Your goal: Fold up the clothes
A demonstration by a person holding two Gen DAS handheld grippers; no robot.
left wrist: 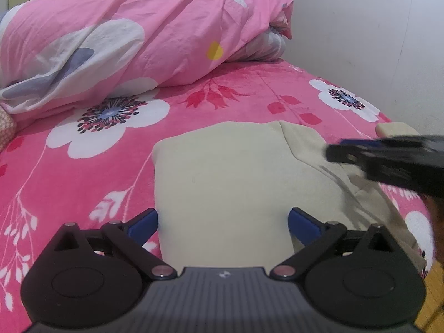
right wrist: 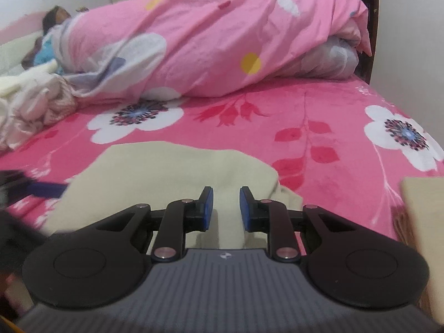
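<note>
A cream garment [left wrist: 222, 172] lies folded into a rough rectangle on the pink floral bedspread [left wrist: 83, 183], near the bed's front edge. My left gripper [left wrist: 224, 222] hovers over the garment's near edge, jaws wide open, nothing between the blue pads [left wrist: 145, 223]. My right gripper [right wrist: 226, 208] is over the garment's [right wrist: 166, 172] right part. Its pads stand a narrow gap apart with no cloth pinched. In the left wrist view the right gripper [left wrist: 341, 149] shows blurred at the right. A blurred blue finger of the left gripper [right wrist: 47, 187] shows at the right wrist view's left edge.
A rolled pink flowered duvet [left wrist: 138, 36] fills the back of the bed. Pale crumpled cloth [right wrist: 33, 102] lies at the far left. A cream piece [right wrist: 419, 216] sits at the bed's right edge. The wall [left wrist: 360, 27] runs along the right.
</note>
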